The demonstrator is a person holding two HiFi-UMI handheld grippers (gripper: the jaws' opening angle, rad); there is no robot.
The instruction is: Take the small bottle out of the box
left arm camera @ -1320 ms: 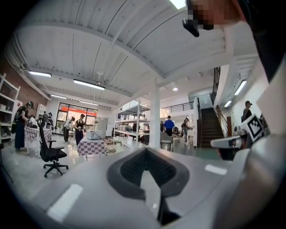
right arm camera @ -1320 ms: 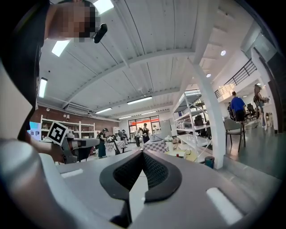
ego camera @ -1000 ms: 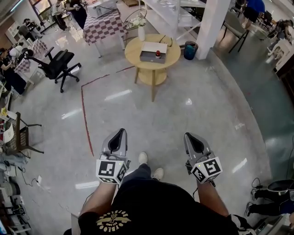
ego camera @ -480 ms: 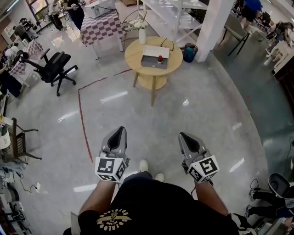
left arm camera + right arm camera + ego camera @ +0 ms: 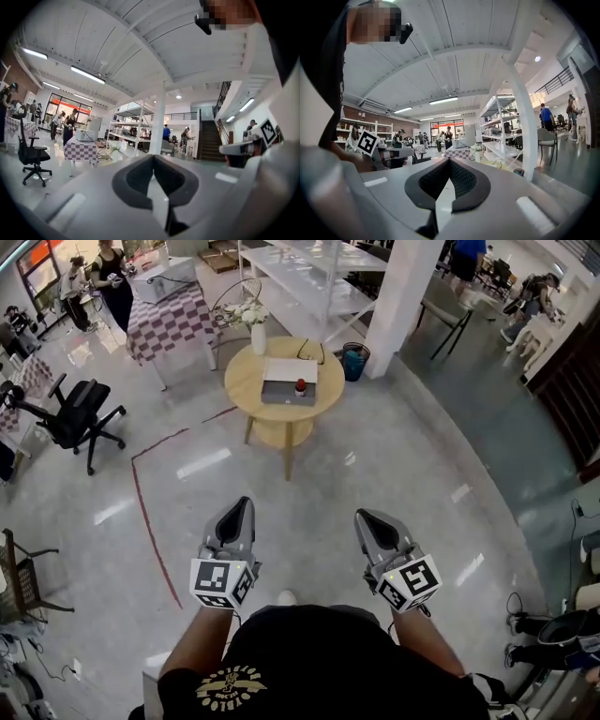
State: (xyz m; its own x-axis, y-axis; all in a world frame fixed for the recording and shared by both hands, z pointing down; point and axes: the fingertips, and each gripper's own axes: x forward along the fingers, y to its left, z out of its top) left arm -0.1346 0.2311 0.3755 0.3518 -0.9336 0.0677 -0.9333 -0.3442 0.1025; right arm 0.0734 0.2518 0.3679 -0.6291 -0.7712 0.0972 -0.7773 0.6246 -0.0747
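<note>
A grey box (image 5: 286,392) lies on a round wooden table (image 5: 246,381) far ahead across the floor. A small bottle with a red top (image 5: 300,386) stands upright in the box. In the head view my left gripper (image 5: 242,506) and my right gripper (image 5: 367,518) are side by side, low over the bare floor, pointing level toward the table and well short of it. Both are shut and hold nothing. The left gripper view shows its jaws (image 5: 153,158) closed together, and the right gripper view shows the same (image 5: 449,160).
A white vase of flowers (image 5: 257,334) stands at the table's back edge. A blue bin (image 5: 354,362) and a white column (image 5: 398,301) are behind the table on the right. An office chair (image 5: 70,418) and a checkered table (image 5: 169,320) stand to the left. A red line (image 5: 150,531) marks the floor.
Both grippers have travelled forward over the floor with the person, and the round table has drawn nearer. The jaws have stayed shut and empty.
</note>
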